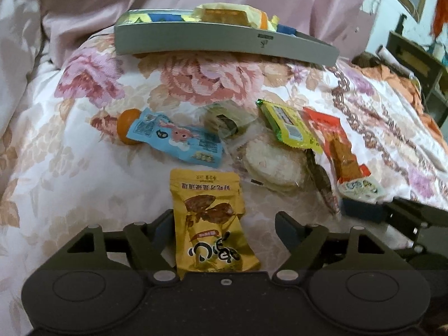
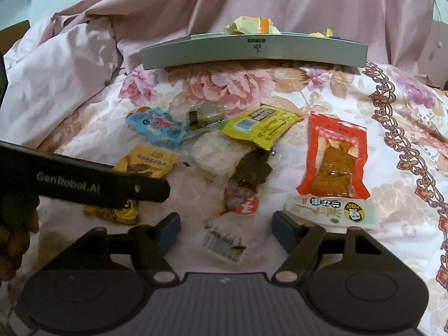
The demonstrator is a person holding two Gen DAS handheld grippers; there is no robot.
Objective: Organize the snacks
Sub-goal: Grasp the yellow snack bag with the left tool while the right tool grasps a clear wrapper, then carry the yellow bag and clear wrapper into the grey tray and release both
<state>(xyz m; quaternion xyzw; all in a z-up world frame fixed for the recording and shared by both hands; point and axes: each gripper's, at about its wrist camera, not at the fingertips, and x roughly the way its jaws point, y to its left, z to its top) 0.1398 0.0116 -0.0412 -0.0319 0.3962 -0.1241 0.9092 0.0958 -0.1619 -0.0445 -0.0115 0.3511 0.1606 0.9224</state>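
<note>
On the flowered quilt a yellow nut packet [image 1: 207, 196] lies lengthwise between the fingers of my left gripper [image 1: 226, 224]. The jaws stand open, with a gap on the packet's right side. In the right wrist view the same packet [image 2: 151, 162] shows under the left gripper's black body [image 2: 84, 184]. My right gripper [image 2: 226, 229] is open over a clear barcoded wrapper [image 2: 221, 243], just short of a red and brown packet [image 2: 240, 196]. A red-orange snack pack [image 2: 333, 162] lies to its right. The grey tray [image 2: 252, 53] at the back holds yellow wrappers.
Between grippers and tray [image 1: 224, 40] lie a blue pouch with an orange cap [image 1: 179, 140], a wrapped rice cracker [image 1: 271, 165], a green-yellow packet [image 1: 291, 126] and a clear seaweed pack [image 1: 224, 123]. A pink bunched duvet [image 2: 84, 56] rises behind. A hand [image 2: 11, 240] shows at the left.
</note>
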